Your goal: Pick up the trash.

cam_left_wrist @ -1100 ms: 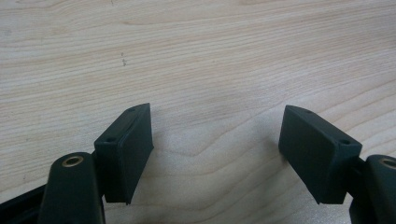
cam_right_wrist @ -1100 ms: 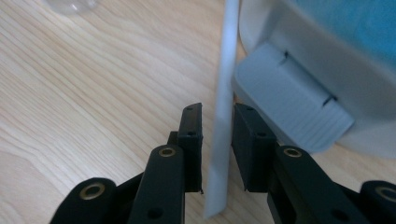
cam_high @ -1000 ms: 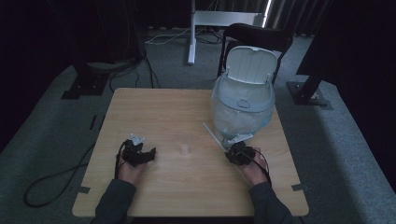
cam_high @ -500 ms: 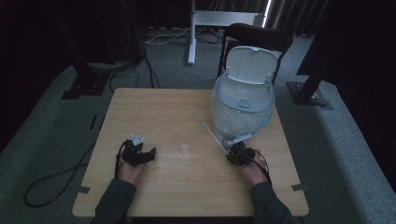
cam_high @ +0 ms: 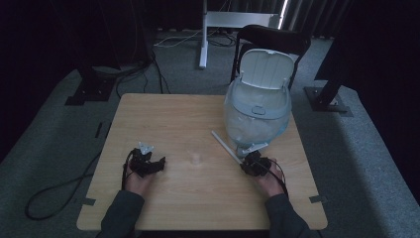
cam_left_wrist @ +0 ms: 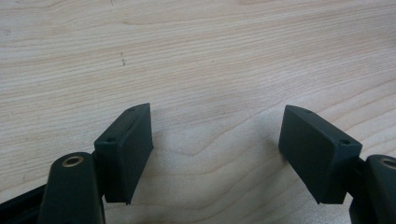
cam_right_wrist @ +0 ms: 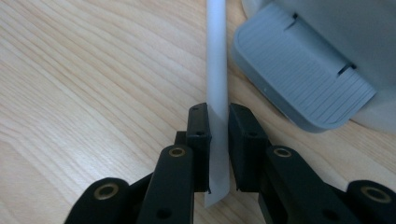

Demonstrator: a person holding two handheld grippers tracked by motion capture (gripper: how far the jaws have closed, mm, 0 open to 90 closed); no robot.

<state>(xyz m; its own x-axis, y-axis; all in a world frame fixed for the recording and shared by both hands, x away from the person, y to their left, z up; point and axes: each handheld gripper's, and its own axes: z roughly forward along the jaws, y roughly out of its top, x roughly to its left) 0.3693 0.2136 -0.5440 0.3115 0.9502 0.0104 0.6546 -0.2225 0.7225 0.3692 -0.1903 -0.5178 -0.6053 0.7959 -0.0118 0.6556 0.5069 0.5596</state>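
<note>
The right hand-held gripper has just been closing its jaws on a white plastic stick lying beside the bin's grey pedal; the left hand-held gripper rests open on the tabletop.

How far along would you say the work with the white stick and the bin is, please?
Done: the bin's lid stands open. In hand: the right gripper has just been closing its jaws on the white stick, which lies on the table beside the bin's pedal. Left: lifting the stick, probably into the bin. The left gripper rests open.
</note>
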